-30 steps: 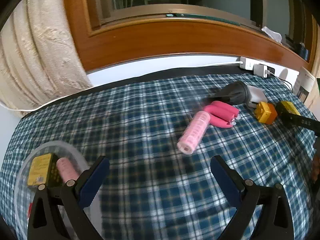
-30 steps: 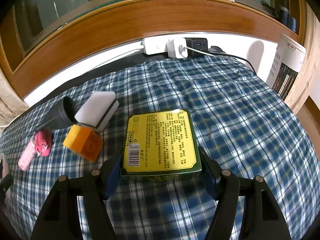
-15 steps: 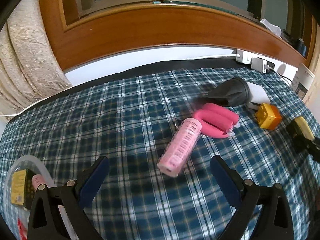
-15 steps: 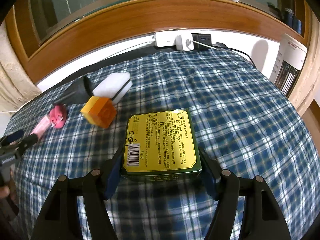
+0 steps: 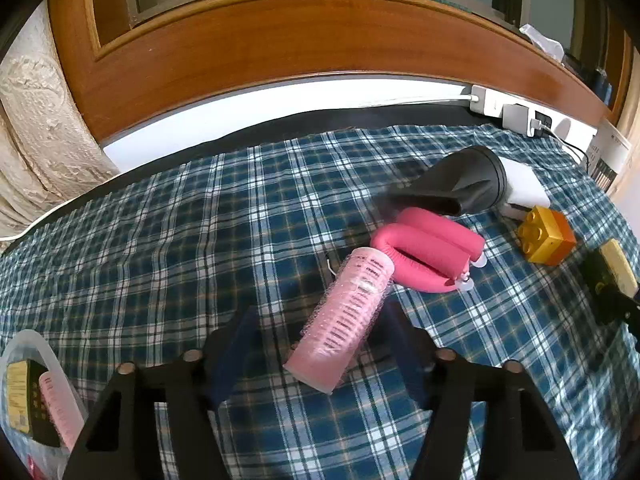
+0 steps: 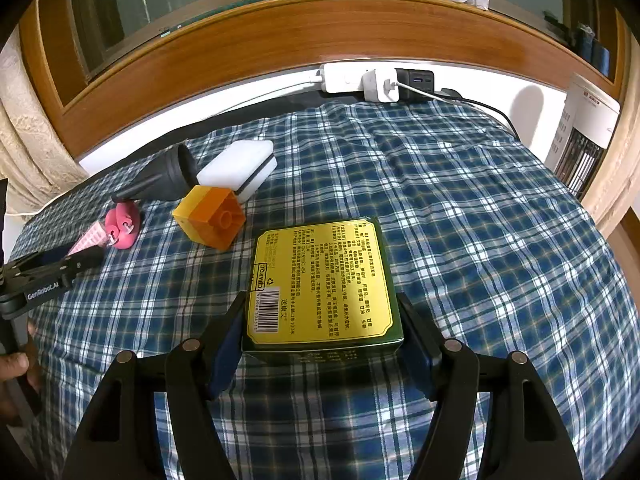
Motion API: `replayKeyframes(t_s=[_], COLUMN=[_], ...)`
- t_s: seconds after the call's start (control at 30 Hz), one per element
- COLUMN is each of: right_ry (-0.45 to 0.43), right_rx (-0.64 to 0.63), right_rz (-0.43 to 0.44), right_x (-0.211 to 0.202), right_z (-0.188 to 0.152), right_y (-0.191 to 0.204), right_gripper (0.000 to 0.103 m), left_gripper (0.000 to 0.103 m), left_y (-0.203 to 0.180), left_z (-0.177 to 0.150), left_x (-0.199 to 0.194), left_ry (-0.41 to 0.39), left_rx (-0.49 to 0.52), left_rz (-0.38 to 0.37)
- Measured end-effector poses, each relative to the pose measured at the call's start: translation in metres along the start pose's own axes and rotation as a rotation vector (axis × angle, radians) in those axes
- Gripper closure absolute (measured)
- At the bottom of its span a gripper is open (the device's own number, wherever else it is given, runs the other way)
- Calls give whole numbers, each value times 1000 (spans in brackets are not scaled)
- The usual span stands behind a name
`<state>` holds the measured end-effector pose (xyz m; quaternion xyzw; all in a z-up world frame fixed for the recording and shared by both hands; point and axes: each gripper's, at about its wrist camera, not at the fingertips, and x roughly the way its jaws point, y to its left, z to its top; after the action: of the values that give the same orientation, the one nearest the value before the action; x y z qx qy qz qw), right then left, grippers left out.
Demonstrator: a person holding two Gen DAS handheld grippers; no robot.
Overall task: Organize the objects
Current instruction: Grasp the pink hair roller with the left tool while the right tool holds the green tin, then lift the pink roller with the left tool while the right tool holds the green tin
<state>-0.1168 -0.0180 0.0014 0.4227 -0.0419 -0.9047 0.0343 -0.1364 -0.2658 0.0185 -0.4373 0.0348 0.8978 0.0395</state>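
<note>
Two claws work: the left claw (image 5: 320, 344) brackets the light, slippery, bubble-wrapped roll (image 5: 342, 318), jaws part open; grip mid-length. Right claw (image 6: 322, 340) clamps the rigid box (image 6: 320, 284).

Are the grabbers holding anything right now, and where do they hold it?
The right gripper holds the green and yellow box by its two side edges. The left gripper holds nothing yet; its jaws straddle the pink roller.

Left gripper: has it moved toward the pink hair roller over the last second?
Yes. The left gripper has advanced across the plaid cloth; the pink hair roller, formerly well ahead, now lies between its fingers, and the clear tub has slid toward the left edge.
</note>
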Motion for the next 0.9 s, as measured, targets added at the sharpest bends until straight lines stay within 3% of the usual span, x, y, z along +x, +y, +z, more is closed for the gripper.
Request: replayKeyframes(t_s=[0.07,0.13,0.3,0.9], right_ry=[0,0,0,-1], right_rx=[0,2,2,6], right_rz=[-1,-1,-2,-4], right_x=[0,0,0,0], right_z=[0,0,0,0], right_y=[1,1,1,1], right_gripper=[33,33,33,33], left_gripper=[46,58,71,75], left_y=[-1,-3,-7,0], left_z=[0,0,-2,-20], left_x=[-1,-2,-3,-35], left_ry=[-3,-9,-20,-61], left_rx=[0,5,20,-40], left_rz=[-2,-3,4,-9])
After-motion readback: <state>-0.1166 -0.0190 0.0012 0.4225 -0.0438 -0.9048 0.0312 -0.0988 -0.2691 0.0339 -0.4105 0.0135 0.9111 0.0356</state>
